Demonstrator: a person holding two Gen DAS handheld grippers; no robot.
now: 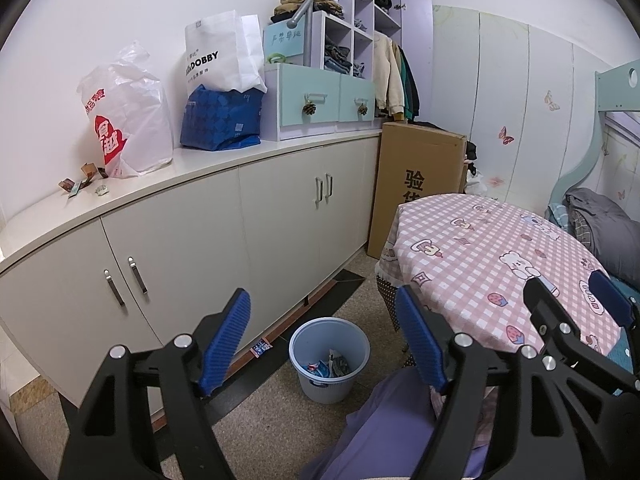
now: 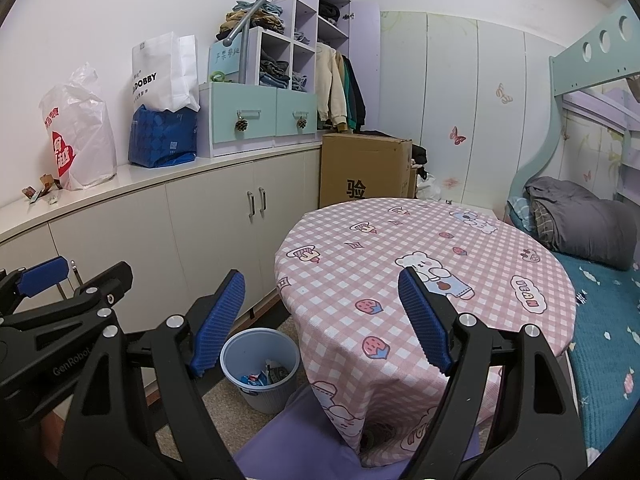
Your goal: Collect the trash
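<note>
Nearby, bin (image 1: 329,356), table (image 1: 492,264), floor wrapper (image 1: 261,348)

A lived-in bedroom in a home, likely a child's. A bunk bed (image 2: 600,60) with rumpled bedding (image 2: 580,228) lines one side, and butterfly stickers (image 2: 457,135) dot the wall panels. Pastel cubbies (image 1: 352,36) are stuffed with folded clothes beside hanging jackets (image 1: 394,76). A round table wears a pink cartoon cloth (image 2: 420,272), and shopping bags (image 1: 128,116) crowd the long low cabinet (image 1: 240,216).
</note>
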